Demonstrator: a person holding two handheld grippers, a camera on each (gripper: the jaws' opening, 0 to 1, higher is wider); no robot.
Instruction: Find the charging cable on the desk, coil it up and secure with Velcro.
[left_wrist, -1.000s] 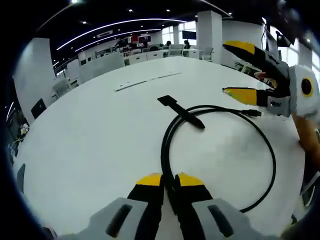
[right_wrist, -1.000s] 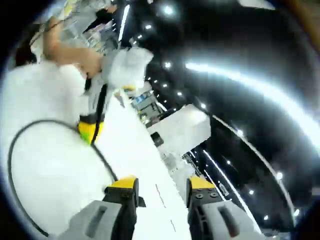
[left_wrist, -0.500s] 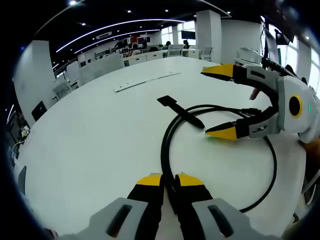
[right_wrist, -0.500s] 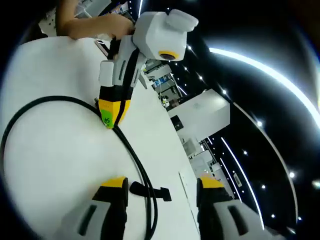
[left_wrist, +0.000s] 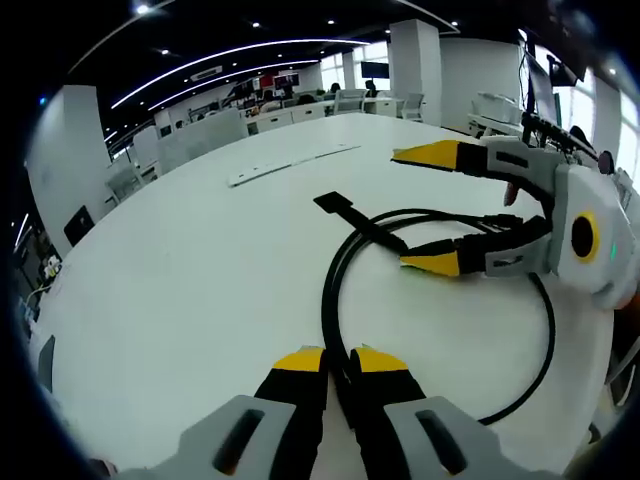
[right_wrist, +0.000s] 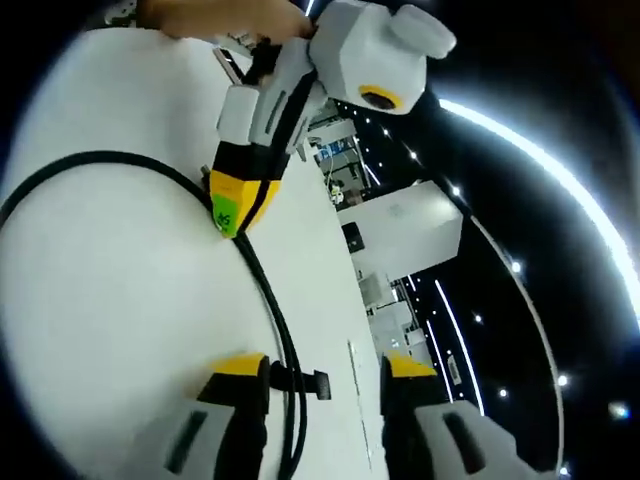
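Note:
A black charging cable (left_wrist: 332, 290) lies in a loose double loop on the round white table (left_wrist: 170, 290), its plug (left_wrist: 505, 225) at the far right. A black Velcro strap (left_wrist: 352, 215) sits on the cable at the loop's far side. My left gripper (left_wrist: 340, 362) is shut on the cable at the near end. My right gripper (left_wrist: 428, 208) comes in from the right, open, its jaws spread above and beside the cable near the strap. In the right gripper view, my right gripper (right_wrist: 320, 370) stands open over the cable (right_wrist: 280, 330) and strap (right_wrist: 303, 381); the left gripper (right_wrist: 233, 213) pinches the cable.
A thin white strip (left_wrist: 292, 161) lies on the far part of the table. Beyond it stand office desks and chairs (left_wrist: 300, 105). A hand (right_wrist: 225, 15) holds the left gripper. The table edge (left_wrist: 45, 340) curves close at left.
My right gripper has swung in from the far right and lower, toward the cable loop near the strap, still open. The left gripper has kept its hold and place.

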